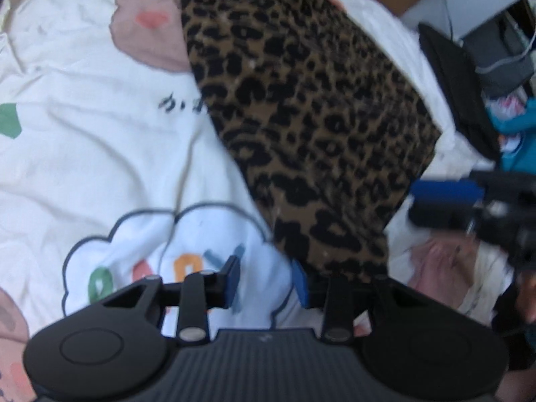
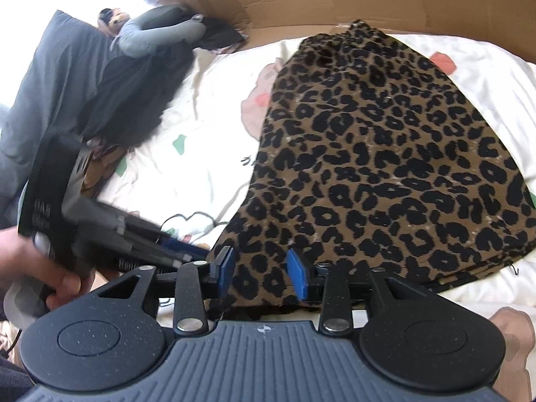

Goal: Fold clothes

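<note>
Leopard-print garment (image 2: 385, 167), seemingly folded, on wrinkled bedsheet (image 2: 207, 127).

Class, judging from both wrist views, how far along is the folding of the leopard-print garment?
Done: the leopard-print garment lies spread on the white printed bedsheet, its layers stacked at the near hem. In hand: nothing; the right gripper and the left gripper are both open, at its near edge. Left: grip the hem and fold further.

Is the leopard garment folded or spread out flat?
Folded: the leopard garment lies as a compact shape on the bedsheet, stacked layers showing along its right edge.
</note>
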Available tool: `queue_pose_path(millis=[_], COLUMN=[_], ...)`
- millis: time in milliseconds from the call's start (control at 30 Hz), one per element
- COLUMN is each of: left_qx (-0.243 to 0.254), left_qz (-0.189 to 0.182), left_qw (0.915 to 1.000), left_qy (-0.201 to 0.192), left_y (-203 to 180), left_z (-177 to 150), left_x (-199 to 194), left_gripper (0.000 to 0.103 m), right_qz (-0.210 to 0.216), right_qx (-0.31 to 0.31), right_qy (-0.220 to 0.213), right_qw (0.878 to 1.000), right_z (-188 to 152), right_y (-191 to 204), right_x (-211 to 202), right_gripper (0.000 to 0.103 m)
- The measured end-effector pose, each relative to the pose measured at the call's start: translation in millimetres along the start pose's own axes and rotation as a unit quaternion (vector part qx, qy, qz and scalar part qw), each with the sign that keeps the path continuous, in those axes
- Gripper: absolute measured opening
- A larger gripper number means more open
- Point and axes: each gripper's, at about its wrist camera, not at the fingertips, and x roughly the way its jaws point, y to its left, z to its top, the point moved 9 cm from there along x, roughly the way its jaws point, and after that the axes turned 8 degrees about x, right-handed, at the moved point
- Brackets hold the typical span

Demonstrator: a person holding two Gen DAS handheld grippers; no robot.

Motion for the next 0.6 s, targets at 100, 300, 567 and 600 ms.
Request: queue_pose_path(millis=[100,300,567,600], left_qx=[0.007,0.005,-0.003,-0.007], left_qz=[-0.011,-0.023,-0.033,-0.035], left_qw=[0.9998,0.9991,0.9982,0.9981], left_qy=[-0.015,-0.035,-0.049,-0.051], left_y=[-4.5,-13.8,-16.3,-15.7], left_z=[12.2,34.9,54.5,55.9], left_x=[-3.7,-5.3,-4.6,-5.6], left_gripper=[0.036,0.035,0.035,0.035], right_qz=[0.003,0.007,-0.015,-0.018], right_qx=[-0.014,-0.043,-0.070,-0.072], right_qy=[0.007,0.007,-0.007,-0.009], right_qw=[1.000,0.999,0.997,0.997], right_z=[-2.7,-5.8,0.3,1.4], right_y=[5.4,15.8,11.1,10.1], right_x=[2.4,3.2,6.8,7.5], right_gripper=[0.046,0.060,0.064,0.052])
